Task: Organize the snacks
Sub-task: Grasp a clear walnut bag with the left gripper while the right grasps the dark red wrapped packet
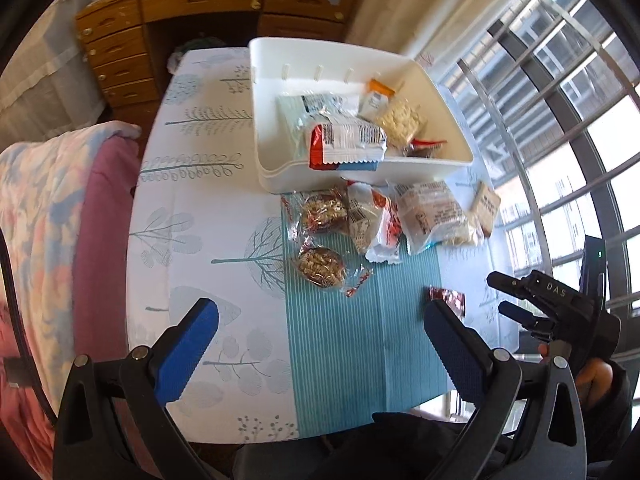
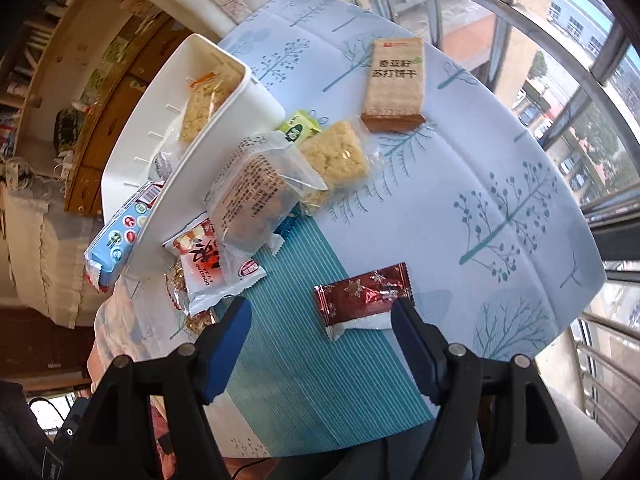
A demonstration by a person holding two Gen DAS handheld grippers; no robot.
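A white bin (image 1: 440, 92) at the far side of the table holds several snack packets, with a red and white packet (image 1: 346, 142) hanging over its near rim. More snacks lie in front of it: two round nut cakes (image 1: 322, 266), a red and white pack (image 1: 380, 224), a clear wrapped cake (image 1: 430, 216). My left gripper (image 1: 320, 336) is open and empty above the teal mat (image 1: 360, 340). My right gripper (image 2: 322, 328) is open, low over the mat, beside a dark red packet (image 2: 362, 294). In the right wrist view the bin (image 2: 224, 128) is at left, a brown cracker pack (image 2: 394, 80) further off.
The table (image 1: 192, 208) has a tree-print cloth. A pink and floral quilt (image 1: 48, 216) lies at its left. A wooden desk with drawers (image 1: 132, 40) stands behind. Barred windows (image 1: 560, 120) run along the right. The right gripper's body (image 1: 560, 312) shows at the left view's right.
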